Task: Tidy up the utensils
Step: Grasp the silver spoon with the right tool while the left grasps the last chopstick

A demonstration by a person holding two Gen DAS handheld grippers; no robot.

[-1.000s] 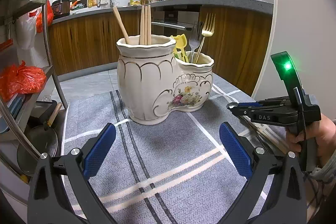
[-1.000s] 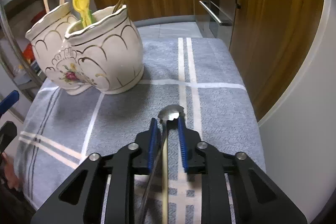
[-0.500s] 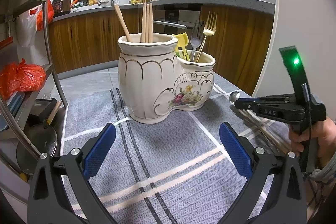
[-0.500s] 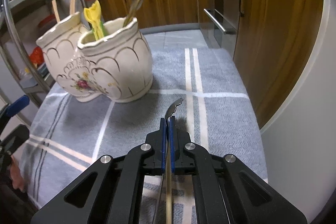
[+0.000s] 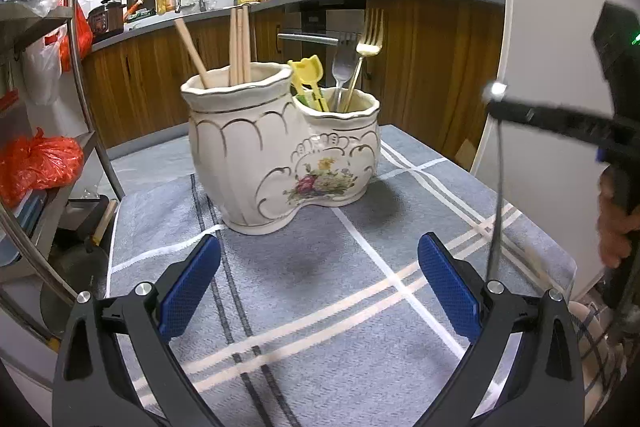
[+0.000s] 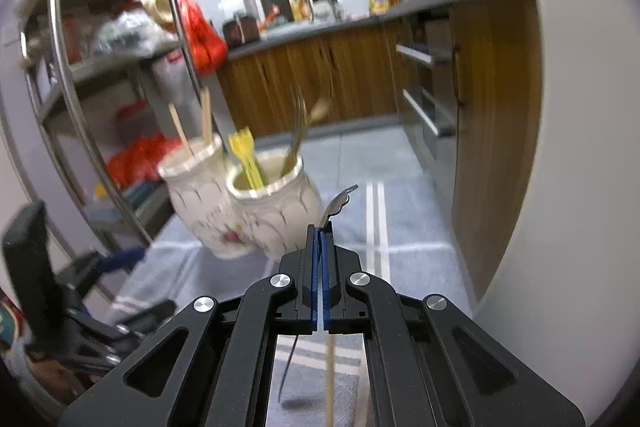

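A cream twin-pot utensil holder [image 5: 280,151] stands on the grey cloth; it also shows in the right wrist view [image 6: 240,203]. Its taller pot holds wooden chopsticks [image 5: 239,47]. Its lower pot holds a yellow utensil [image 5: 310,77], a silver fork [image 5: 342,67] and a gold fork [image 5: 366,55]. My right gripper [image 6: 319,239] is shut on a silver spoon [image 6: 338,205], lifted above the cloth to the holder's right. The spoon's handle [image 5: 496,187] hangs down from it in the left wrist view. My left gripper [image 5: 316,291] is open and empty in front of the holder.
The grey striped cloth [image 5: 320,307] covers the table. A chopstick [image 6: 330,379] lies on it under my right gripper. A metal rack [image 5: 48,107] with red bags stands at the left. Wooden kitchen cabinets [image 5: 420,67] are behind, and a white wall [image 5: 560,67] is at the right.
My right gripper closed on the spoon, lifted it off the cloth and raised it toward the holder's height. The left gripper moved slightly closer to the holder.
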